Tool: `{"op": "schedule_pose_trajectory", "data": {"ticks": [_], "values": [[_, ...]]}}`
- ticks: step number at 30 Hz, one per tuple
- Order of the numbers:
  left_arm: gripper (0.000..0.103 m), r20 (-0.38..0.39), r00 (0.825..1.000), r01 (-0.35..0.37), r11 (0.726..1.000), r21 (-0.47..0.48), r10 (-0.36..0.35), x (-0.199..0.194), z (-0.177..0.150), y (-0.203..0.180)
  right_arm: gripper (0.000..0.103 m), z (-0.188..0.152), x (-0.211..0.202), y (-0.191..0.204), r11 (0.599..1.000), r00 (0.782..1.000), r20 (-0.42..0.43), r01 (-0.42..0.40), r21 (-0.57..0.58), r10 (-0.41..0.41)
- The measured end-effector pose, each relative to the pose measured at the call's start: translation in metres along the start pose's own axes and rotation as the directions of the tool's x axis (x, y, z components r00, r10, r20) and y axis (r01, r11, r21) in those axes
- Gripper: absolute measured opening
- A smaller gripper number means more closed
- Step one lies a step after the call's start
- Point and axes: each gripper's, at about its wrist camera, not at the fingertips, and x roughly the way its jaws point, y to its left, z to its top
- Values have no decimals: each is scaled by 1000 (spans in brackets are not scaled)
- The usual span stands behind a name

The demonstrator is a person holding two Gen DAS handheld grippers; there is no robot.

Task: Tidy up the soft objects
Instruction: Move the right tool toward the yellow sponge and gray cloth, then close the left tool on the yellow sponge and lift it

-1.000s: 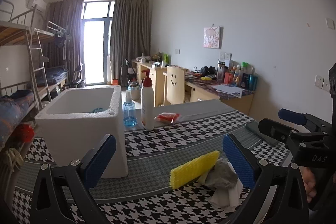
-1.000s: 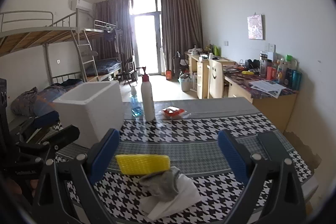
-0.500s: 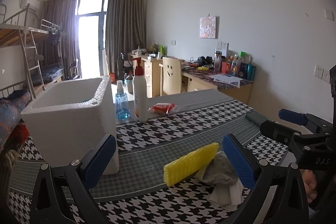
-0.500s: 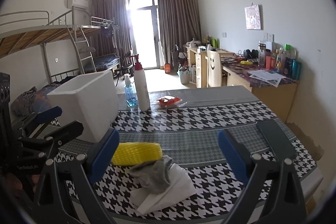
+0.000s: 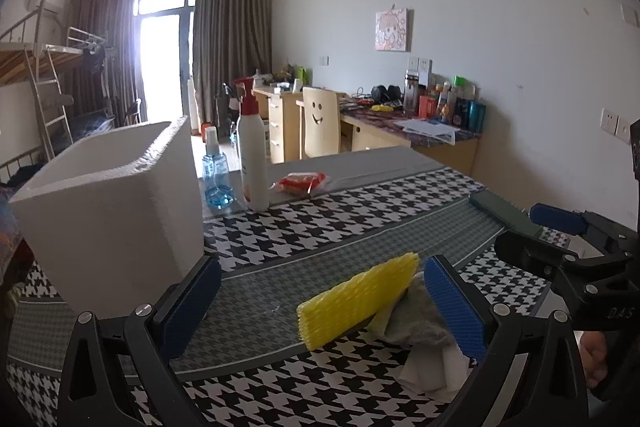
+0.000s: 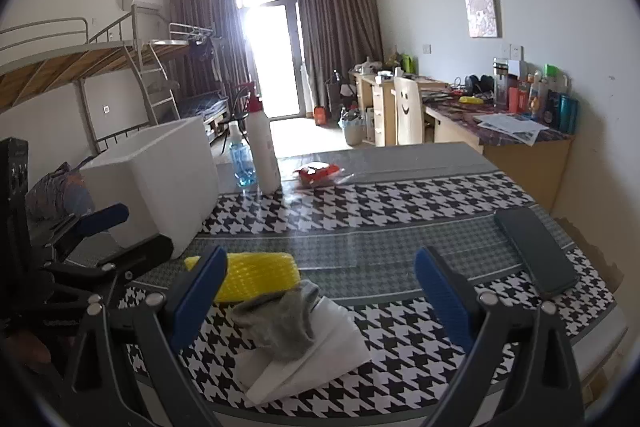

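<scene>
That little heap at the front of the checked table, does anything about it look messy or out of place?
Yes. A grey cloth lies crumpled across a white tissue, with its edge against a yellow foam net; all three sit loose in a pile beside the white foam box. Nothing looks spilled or broken.

Our left gripper [image 5: 320,301]: black plastic frame, two fingers [image 5: 191,305] faced with blue textured pads, round silver screws at the joints. Our right gripper [image 6: 322,297]: same black frame, blue pads, silver screws; its side carries pale lettering, "DAS" as far as we can read, seen from the left wrist view.
</scene>
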Motion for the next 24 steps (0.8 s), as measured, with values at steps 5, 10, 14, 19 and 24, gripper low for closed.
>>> {"op": "schedule_pose_trajectory", "data": {"ticks": [5,10,14,19,24], "values": [[102,-37,999,-8,1000,9,8,14,-5,-1,97,-6,9,-5,1000,1000,-29,3,12,-3],[102,-63,998,4,1000,13,-3,25,-8,-3,97,-12,15,-11,1000,998,-58,8,28,-7],[102,-93,996,5,1000,13,-4,35,-9,-4,97,-14,22,-14,999,997,-82,9,35,-6],[102,-119,993,18,1000,-4,-18,45,-11,-2,97,-20,28,-17,1000,994,-112,18,25,-15],[102,-156,986,54,998,13,-51,53,-14,-4,97,-26,31,-17,1000,991,-135,8,22,-5]]}}
